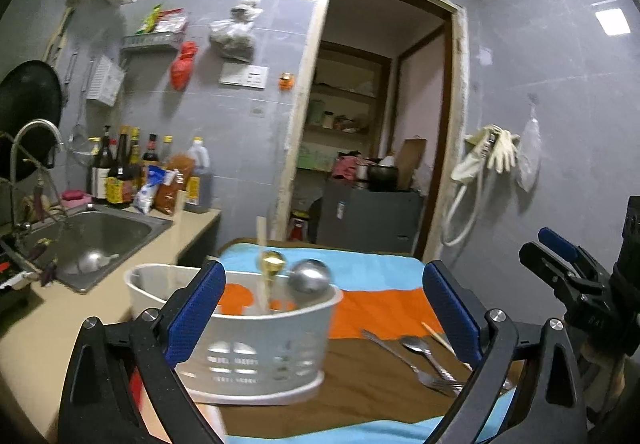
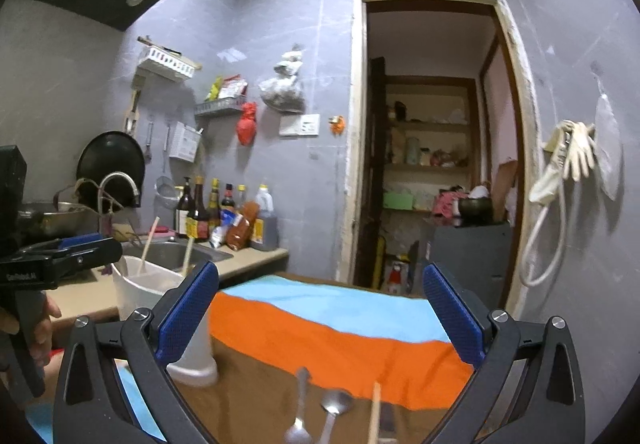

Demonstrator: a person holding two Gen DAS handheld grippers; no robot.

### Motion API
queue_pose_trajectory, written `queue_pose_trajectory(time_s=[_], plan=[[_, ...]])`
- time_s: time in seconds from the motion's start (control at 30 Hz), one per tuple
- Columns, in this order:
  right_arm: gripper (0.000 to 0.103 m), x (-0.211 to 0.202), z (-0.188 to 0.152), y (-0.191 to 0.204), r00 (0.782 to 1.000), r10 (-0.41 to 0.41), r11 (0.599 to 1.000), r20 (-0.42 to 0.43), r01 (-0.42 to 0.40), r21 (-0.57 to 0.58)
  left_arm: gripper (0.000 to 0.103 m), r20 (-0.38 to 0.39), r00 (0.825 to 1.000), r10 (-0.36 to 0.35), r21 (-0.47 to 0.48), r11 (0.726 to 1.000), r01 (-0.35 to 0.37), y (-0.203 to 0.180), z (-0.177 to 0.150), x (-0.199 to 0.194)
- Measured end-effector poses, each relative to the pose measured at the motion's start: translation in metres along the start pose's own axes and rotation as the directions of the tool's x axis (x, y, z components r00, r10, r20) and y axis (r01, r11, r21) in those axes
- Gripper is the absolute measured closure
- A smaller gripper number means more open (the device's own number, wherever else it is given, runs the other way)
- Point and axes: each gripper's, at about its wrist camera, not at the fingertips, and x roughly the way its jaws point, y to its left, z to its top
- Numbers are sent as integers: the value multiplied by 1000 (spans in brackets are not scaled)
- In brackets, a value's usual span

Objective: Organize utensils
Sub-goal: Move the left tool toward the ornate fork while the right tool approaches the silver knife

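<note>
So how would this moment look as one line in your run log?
left gripper: open, empty | right gripper: open, empty | caddy: holds spoons, chopsticks | cloth: spoon, fork, chopstick still loose

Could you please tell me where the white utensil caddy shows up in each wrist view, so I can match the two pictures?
Left wrist view: the white utensil caddy sits lower centre-left, partly behind the left gripper's left finger, with spoons standing in it.
Right wrist view: the caddy stands lower left, partly behind the right gripper's left finger.
Shared landmark: the striped cloth's orange band beside the caddy.
</note>
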Motion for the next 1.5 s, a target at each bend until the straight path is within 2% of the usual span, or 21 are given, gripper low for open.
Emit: queue_pose_trajectory(time_s=[0.23,0.43,0.53,0.67,0.77,0.83,0.9,0.97,1.03,1.17,1.2,1.23,1.27,1.33,1.43,1.5], plan=[[0,-18,-16,-41,994,-94,996,-61,94,-1,6,-42,995,-85,30,996,87,-41,-16,18],[0,-16,-34,-67,983,-120,992,-143,125,27,6,-143,979,-146,9,989,149,-63,-27,47],[0,-9,-44,-77,970,-126,990,-208,137,41,6,-206,967,-148,-6,989,150,-69,-33,62],[2,6,-59,-89,938,-128,987,-324,154,55,6,-290,948,-131,-3,991,136,-78,-40,82],[9,18,-72,-96,907,-110,986,-406,151,70,7,-362,923,-132,0,990,142,-83,-48,99],[20,25,-80,-98,884,-98,987,-456,145,70,8,-404,906,-128,0,990,141,-85,-53,110],[30,31,-88,-101,864,-75,987,-498,134,83,13,-441,888,-126,-1,990,139,-85,-56,120],[36,36,-96,-104,844,-42,987,-535,118,108,30,-488,864,-128,-8,990,142,-85,-60,132],[42,39,-101,-105,830,-19,987,-557,105,124,39,-535,834,-137,-27,989,145,-83,-65,144],[45,45,-111,-103,797,24,988,-603,75,138,59,-631,764,-137,-47,989,139,-79,-74,170],[46,46,-112,-103,793,30,988,-609,70,139,60,-646,751,-137,-49,989,138,-78,-77,174],[48,47,-113,-103,788,38,988,-615,62,141,64,-669,730,-140,-55,989,139,-77,-79,181],[49,48,-114,-102,782,46,988,-622,54,141,66,-681,720,-136,-55,989,134,-77,-83,184],[50,50,-115,-99,773,57,989,-632,41,139,67,-711,690,-136,-66,990,127,-75,-87,192],[52,52,-117,-95,759,70,992,-647,18,129,67,-715,688,-124,-54,991,122,-72,-87,199],[52,55,-119,-92,749,79,992,-658,3,122,67,-725,680,-110,-32,992,126,-74,-87,205]])
